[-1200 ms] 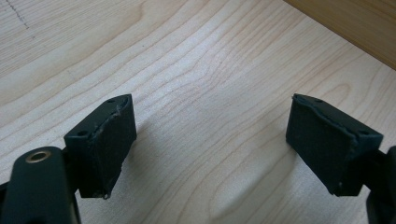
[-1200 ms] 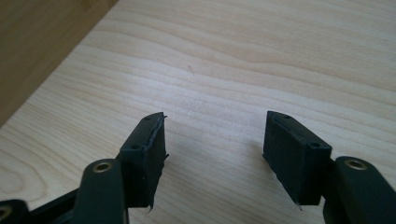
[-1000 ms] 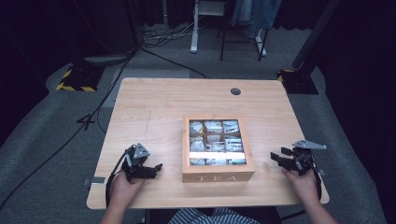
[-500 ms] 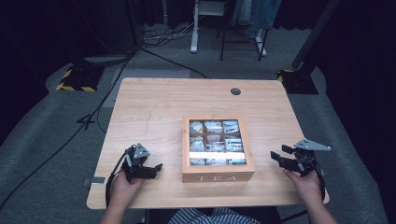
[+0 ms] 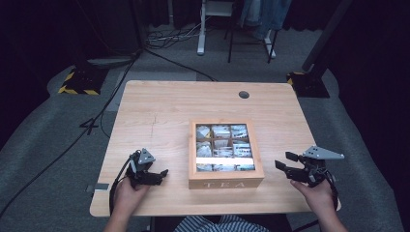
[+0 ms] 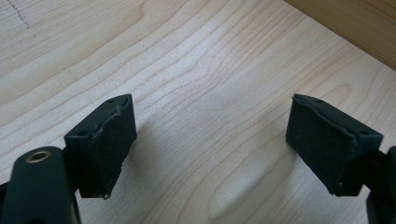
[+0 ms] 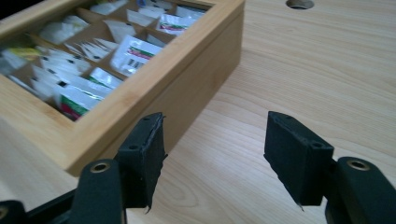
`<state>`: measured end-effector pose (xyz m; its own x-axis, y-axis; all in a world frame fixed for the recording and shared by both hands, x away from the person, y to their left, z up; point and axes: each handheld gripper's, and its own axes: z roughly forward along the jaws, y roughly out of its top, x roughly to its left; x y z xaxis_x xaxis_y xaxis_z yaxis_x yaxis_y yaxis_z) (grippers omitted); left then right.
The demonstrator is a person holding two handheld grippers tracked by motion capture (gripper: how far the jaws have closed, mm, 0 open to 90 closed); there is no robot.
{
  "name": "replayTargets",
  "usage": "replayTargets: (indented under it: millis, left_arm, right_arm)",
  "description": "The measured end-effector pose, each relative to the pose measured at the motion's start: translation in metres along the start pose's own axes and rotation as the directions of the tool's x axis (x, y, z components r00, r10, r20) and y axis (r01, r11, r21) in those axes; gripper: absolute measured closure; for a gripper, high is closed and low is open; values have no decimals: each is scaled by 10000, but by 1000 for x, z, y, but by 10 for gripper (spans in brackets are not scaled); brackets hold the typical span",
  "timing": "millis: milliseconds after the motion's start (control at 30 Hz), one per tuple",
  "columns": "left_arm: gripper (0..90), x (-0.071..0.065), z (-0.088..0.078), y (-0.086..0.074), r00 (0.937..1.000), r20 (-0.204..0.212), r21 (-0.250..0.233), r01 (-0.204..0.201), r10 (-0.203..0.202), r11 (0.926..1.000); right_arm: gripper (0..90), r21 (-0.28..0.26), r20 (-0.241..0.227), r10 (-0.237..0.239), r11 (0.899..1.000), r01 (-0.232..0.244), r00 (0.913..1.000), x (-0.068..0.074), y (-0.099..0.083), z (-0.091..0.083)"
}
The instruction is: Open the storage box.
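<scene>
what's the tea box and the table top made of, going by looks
The tea box looks like pale bamboo or light wood with a matt finish, showing fine straight grain; its lid has a clear window, glass or plastic. The table top looks like light wood or wood-look laminate, with wavy printed-looking grain.

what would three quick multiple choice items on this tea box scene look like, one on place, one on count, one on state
1. Where does the tea box stand relative to the two grippers?
A. between them
B. left of both
C. right of both

2. How many compartments does the tea box have?
A. four
B. nine
C. twelve

3. How do the right gripper's jaws stand?
A. shut on a tea bag
B. shut on the box wall
C. open, holding nothing

Answers:
1. A, the high view has the left gripper on one side of the box and the right gripper on the other.
2. B, dividers form three rows of three.
3. C, bare table shows between the jaws.
</scene>
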<state>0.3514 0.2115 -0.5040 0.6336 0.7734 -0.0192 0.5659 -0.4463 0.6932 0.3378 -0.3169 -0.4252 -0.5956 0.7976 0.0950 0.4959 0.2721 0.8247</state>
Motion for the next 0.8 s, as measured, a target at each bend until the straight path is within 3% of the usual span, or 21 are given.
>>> replayTargets:
  millis: [100, 333, 433, 600, 800]
  left_arm:
    - [167, 0, 0, 0, 10000, -3, -6, 1, -1, 10000]
    - [167, 0, 0, 0, 10000, 0, 1, -3, 3, 10000]
    - [167, 0, 0, 0, 10000, 0, -1, -1, 1, 10000]
    - [167, 0, 0, 0, 10000, 0, 0, -1, 1, 10000]
    - [167, 0, 0, 0, 10000, -1, 1, -5, 5, 10000]
  right_arm:
    - [381, -29, -393, 151, 9999, -152, 9991, 6, 3, -2]
    - [358, -103, -945, -232, 9997, 224, 9953, 25, 10, -5]
    - [342, 127, -1048, -489, 9986, 505, 9933, 32, 11, -2]
    - [321, 494, -1340, -334, 9980, 403, 9904, 39, 11, 3]
    - [316, 831, -1598, -524, 9943, 663, 9858, 48, 9, 10]
